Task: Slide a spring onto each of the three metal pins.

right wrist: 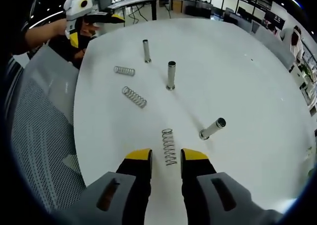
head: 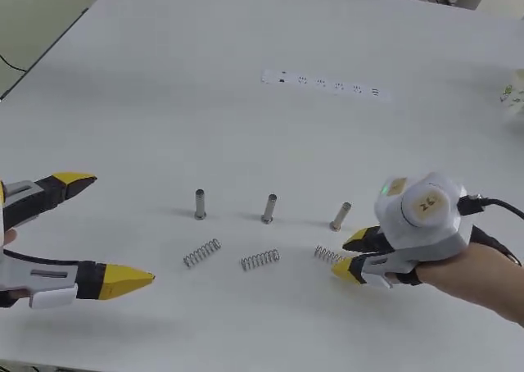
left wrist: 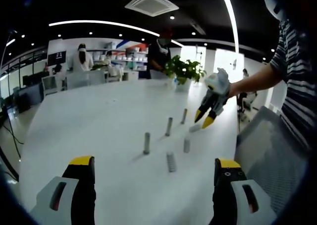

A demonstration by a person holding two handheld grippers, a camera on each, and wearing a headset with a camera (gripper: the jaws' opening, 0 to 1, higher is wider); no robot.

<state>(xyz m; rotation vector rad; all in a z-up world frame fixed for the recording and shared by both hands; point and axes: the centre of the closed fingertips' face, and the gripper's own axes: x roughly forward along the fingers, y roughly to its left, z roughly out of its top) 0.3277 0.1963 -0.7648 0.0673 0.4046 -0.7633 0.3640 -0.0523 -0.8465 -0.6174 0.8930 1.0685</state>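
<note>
**Three pins, three springs — right fingers at the end spring**

Counted on the white counter (head: 147,77): three metal pins (head: 269,209) stand in a row, and three springs (head: 260,260) lie in a second row on my side of them. One spring lies roughly in front of each pin. All three springs lie flat on the counter, off the pins. One power strip (head: 321,83) lies well beyond the rows.

My left gripper (head: 102,229) hangs to the left of both rows, well apart from them. Its fingers (left wrist: 81,180) are spread wide and hold nothing.

My right gripper (right wrist: 166,158) sits low at the right-hand spring (right wrist: 169,146). Its fingers (right wrist: 139,158) stand a narrow gap apart. The spring's near end lies between the two yellow tips, and the rest of the coil runs forward across the counter. I cannot tell whether either tip touches the wire.

Hidden or unclear — in the head view the right gripper's tips cover the right end of that spring, and the left gripper's body is cut off by the frame edge. In the left gripper view the right-hand spring is a small pale blur just beside the right gripper's tips, too small to make out its coils.
</note>
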